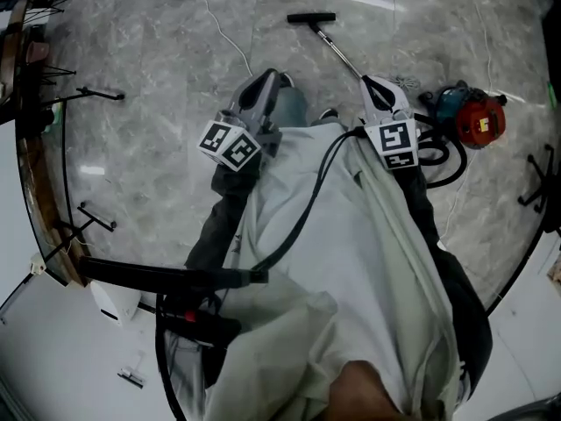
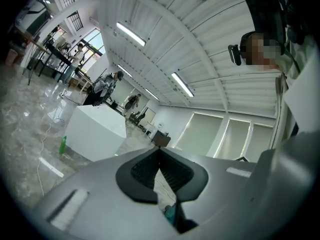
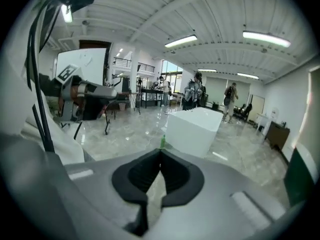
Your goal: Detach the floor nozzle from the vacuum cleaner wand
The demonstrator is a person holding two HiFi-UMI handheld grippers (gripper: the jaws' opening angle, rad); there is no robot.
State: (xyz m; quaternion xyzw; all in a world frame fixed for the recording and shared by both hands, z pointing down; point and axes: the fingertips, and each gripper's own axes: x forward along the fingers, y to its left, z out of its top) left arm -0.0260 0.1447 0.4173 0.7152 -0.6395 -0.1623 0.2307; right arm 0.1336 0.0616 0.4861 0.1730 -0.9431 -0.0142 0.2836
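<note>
In the head view the black floor nozzle (image 1: 310, 17) lies on the marble floor at the far middle. Its metal wand (image 1: 337, 55) runs from it towards me and passes behind my right gripper (image 1: 375, 82). The red and teal vacuum body (image 1: 469, 117) sits to the right with its black hose (image 1: 443, 160) coiled beside it. My left gripper (image 1: 270, 79) hangs left of the wand, well apart from it. Both grippers are shut with nothing between their jaws, as the left gripper (image 2: 160, 151) and the right gripper (image 3: 160, 154) show in their own views.
Black stand legs (image 1: 96, 93) stick out over the floor at the left, another stand (image 1: 536, 187) at the right edge. A thin white cable (image 1: 219, 24) trails across the far floor. A white block (image 3: 197, 129) with a green bottle (image 3: 162, 141) beside it stands ahead; several people stand far off.
</note>
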